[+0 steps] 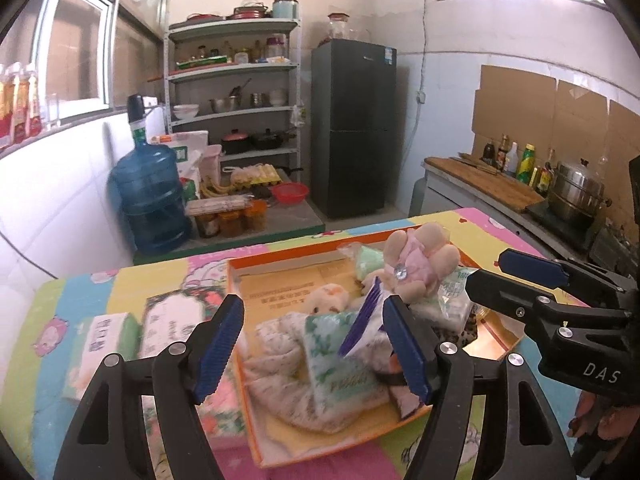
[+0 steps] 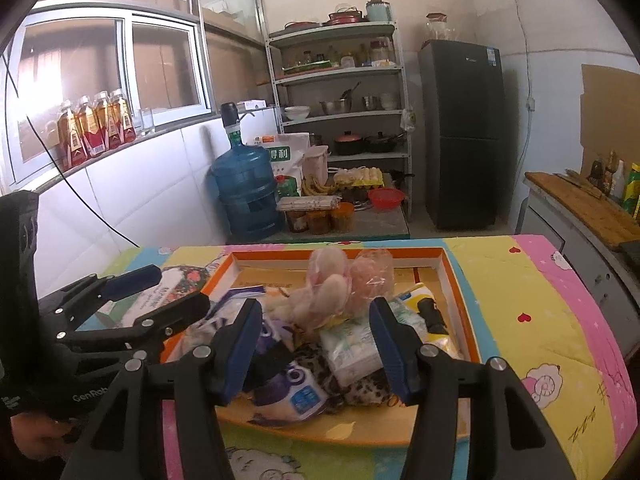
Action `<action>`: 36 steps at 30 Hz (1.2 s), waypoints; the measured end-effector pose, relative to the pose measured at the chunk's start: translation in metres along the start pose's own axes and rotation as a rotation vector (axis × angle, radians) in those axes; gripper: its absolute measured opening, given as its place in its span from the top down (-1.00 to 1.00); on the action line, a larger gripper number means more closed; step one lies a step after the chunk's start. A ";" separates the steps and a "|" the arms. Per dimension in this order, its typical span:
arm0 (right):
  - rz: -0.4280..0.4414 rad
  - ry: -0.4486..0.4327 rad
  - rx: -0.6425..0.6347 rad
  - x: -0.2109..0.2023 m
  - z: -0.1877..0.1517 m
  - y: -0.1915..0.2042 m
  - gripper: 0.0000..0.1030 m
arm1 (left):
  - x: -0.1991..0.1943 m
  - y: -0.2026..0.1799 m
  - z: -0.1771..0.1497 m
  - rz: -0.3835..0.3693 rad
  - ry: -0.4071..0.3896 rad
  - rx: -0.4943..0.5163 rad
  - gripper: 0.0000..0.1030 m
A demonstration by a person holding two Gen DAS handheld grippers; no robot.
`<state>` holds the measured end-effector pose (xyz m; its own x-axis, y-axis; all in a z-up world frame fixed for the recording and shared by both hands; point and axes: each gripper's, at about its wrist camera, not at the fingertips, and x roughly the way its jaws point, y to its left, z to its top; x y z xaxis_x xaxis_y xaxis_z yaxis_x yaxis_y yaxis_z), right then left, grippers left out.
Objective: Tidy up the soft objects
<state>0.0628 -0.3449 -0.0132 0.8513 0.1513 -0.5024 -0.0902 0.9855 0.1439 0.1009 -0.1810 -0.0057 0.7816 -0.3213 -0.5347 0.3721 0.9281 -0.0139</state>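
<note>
- My left claw (image 1: 314,344) stands with its blue pads well apart, gripping nothing, hovering over the near left part of the orange tray (image 1: 256,264). The green-patterned tissue pack (image 1: 340,360) and a purple wrapper edge show between the pads, untouched as far as I can tell.
- My right claw (image 2: 316,348) is likewise parted and empty, poised over the near middle of the heap, above the white tissue pack (image 2: 352,348) and the purple-and-white pouch (image 2: 292,388).
- Risk: both claws hang close together over one pile; a simultaneous descent could knock them together.
- Risk: the soft goods overlap. Closing on one wrapper could drag the floral cloth (image 1: 280,364) or the leopard-print fabric (image 2: 368,390) along.
- Risk: the plush toy (image 1: 416,264) sits high on the far side and looks loosely balanced; disturbing the layer beneath may topple it.
- Risk: two packs (image 1: 120,340) remain outside the tray, left, on the quilted cover (image 2: 540,300), near its edge; a careless sweep could push them off.
</note>
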 end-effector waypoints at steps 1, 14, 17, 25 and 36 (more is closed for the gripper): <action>0.000 -0.005 -0.001 -0.003 -0.001 0.005 -0.08 | -0.007 0.003 -0.002 0.008 -0.006 -0.003 -0.43; -0.005 -0.054 -0.029 -0.036 -0.018 0.075 -0.08 | -0.083 0.049 -0.036 0.131 -0.021 -0.075 -0.43; -0.008 -0.054 -0.033 -0.042 -0.025 0.093 -0.08 | -0.100 0.059 -0.046 0.172 -0.028 -0.092 -0.43; -0.011 -0.049 -0.050 -0.056 -0.042 0.134 -0.08 | -0.139 0.072 -0.068 0.232 -0.046 -0.124 -0.43; -0.074 -0.058 -0.042 -0.080 -0.051 0.153 -0.08 | -0.170 0.077 -0.078 0.263 -0.062 -0.174 -0.43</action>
<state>-0.0458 -0.2023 0.0054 0.8851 0.0744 -0.4595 -0.0466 0.9964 0.0715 -0.0423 -0.0403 0.0179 0.8707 -0.0724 -0.4865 0.0667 0.9973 -0.0291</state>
